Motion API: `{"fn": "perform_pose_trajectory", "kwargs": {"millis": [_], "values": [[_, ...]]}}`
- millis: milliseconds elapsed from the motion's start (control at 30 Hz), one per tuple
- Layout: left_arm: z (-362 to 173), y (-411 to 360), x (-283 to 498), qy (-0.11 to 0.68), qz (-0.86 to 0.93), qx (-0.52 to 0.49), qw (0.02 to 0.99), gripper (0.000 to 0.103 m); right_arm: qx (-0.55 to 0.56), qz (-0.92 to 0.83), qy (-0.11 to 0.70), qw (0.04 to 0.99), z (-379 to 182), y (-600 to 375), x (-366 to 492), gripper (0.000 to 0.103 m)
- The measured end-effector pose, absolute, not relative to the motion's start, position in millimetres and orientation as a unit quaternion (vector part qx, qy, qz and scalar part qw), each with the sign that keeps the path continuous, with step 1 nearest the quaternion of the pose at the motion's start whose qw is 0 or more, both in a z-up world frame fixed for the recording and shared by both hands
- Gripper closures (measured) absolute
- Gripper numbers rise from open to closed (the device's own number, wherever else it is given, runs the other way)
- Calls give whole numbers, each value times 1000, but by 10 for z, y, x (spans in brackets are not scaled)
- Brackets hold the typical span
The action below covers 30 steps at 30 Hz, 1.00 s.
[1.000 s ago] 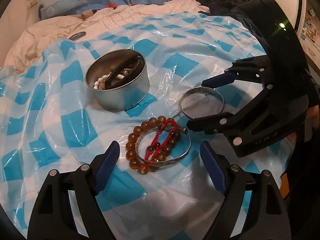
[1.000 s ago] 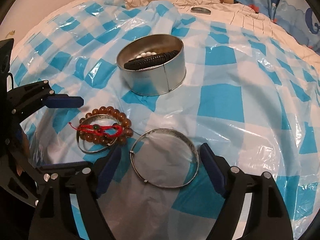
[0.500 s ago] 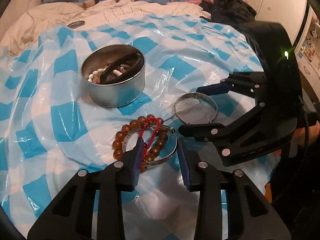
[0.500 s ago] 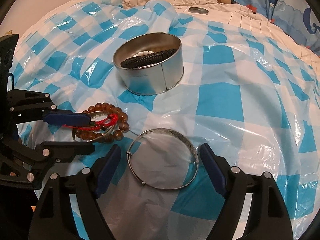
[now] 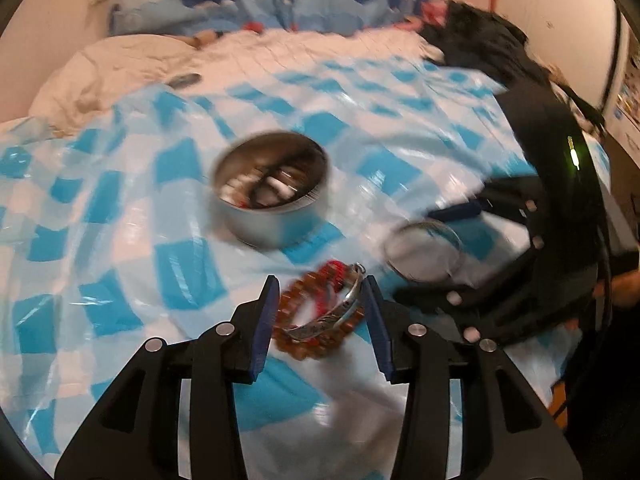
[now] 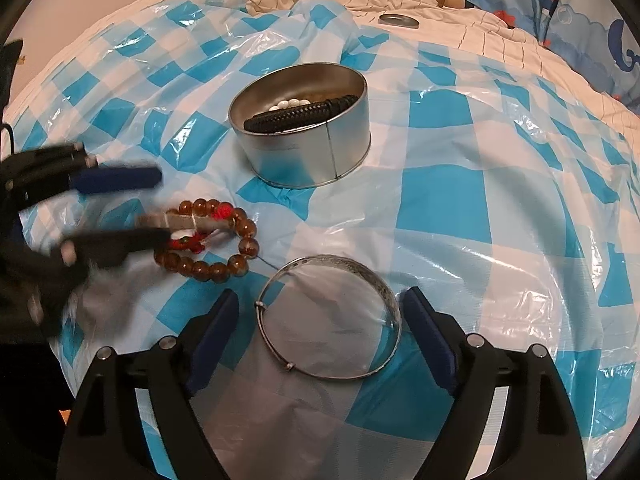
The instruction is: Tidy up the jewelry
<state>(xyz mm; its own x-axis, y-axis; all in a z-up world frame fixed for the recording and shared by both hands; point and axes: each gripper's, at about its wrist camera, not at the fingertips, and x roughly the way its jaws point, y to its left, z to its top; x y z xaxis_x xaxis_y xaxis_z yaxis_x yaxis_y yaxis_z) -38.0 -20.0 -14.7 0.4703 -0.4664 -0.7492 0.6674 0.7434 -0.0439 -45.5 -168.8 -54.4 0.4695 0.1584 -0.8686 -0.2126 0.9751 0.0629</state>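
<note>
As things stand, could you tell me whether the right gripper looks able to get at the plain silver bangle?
Probably yes. The right gripper has its jaws wide open on either side of the silver bangle, which lies flat on the checked plastic sheet with nothing over it or between it and the jaws.

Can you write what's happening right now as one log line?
left gripper: opening, bracelet bundle between | right gripper: open around silver bangle | tin: jewelry inside
</note>
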Motion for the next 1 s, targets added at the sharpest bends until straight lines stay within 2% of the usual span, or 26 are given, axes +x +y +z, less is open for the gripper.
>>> {"fn": "perform_pose_trajectory", "kwargs": {"millis": [333,400,600,700,767,1000], "values": [[-247,-17,-161,442,-329,46,833,63,-31,108,504,856,-557,-1661,-454,21],[-263,-27,-145,447,-333,34,830,68,-32,109,504,856,-559,-1656,-454,21],[-219,-43,-118,455,-352,10,818,96,-34,110,504,856,-559,-1654,-454,21],[-137,-51,-168,446,-373,5,813,96,-32,108,502,858,-547,-1665,-456,26],[-76,-17,-178,437,-381,-6,815,97,-29,105,498,860,-535,-1681,-456,36],[133,212,-121,399,-393,-74,825,98,-22,107,493,863,-500,-1701,-455,36]]}}
